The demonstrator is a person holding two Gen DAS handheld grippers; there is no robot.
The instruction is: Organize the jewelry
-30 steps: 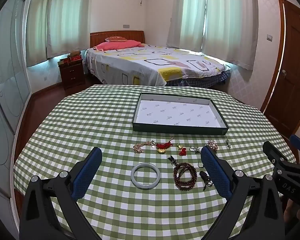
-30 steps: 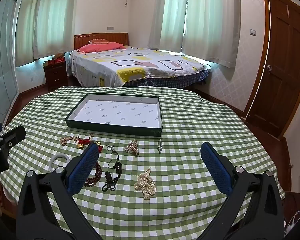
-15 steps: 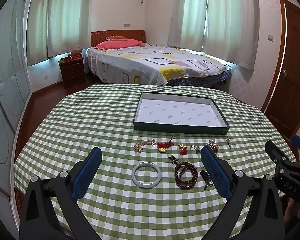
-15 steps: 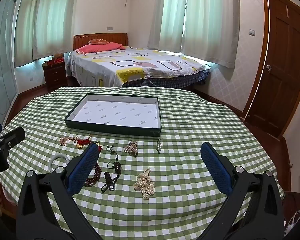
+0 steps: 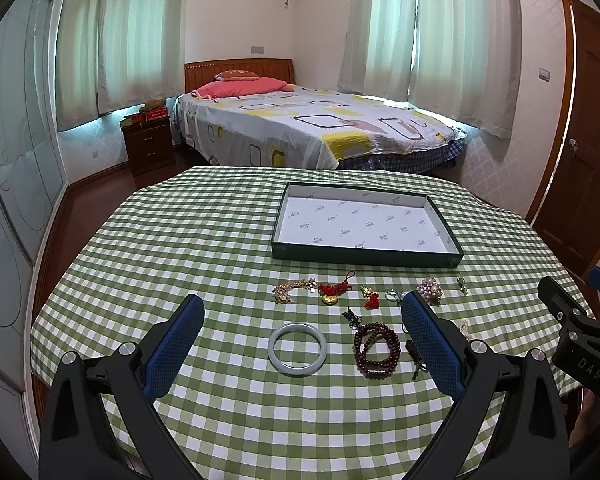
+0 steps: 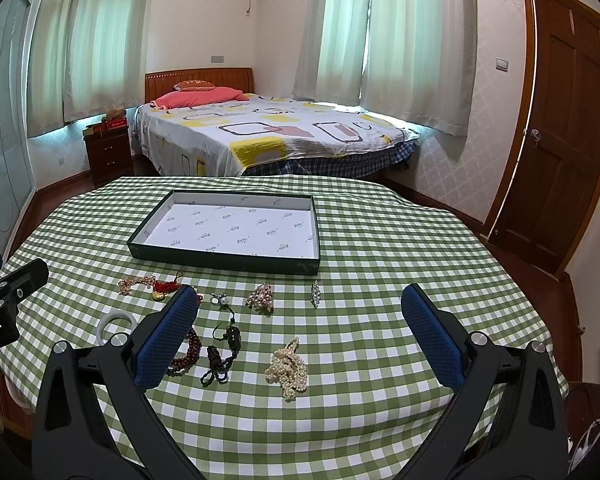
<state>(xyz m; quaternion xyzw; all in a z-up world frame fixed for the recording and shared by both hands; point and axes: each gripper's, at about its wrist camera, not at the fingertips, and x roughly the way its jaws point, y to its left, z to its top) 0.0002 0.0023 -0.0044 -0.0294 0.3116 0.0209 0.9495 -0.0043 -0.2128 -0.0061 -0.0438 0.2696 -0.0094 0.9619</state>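
Note:
A shallow green box with a white lining stands empty at the middle of the checked table. Several jewelry pieces lie in front of it: a pale jade bangle, dark red bead bracelets, a gold chain, a red-tasselled gold charm, a pearl cluster, a pearl necklace, a dark corded pendant and a small silver brooch. My left gripper is open above the bangle. My right gripper is open above the pearl necklace.
The round table carries a green checked cloth that hangs over its edges. Behind it are a bed, a wooden nightstand and curtained windows. A wooden door is at the right.
Both views have shifted very slightly; the jewelry and the box have not moved. Both grippers stay open and empty.

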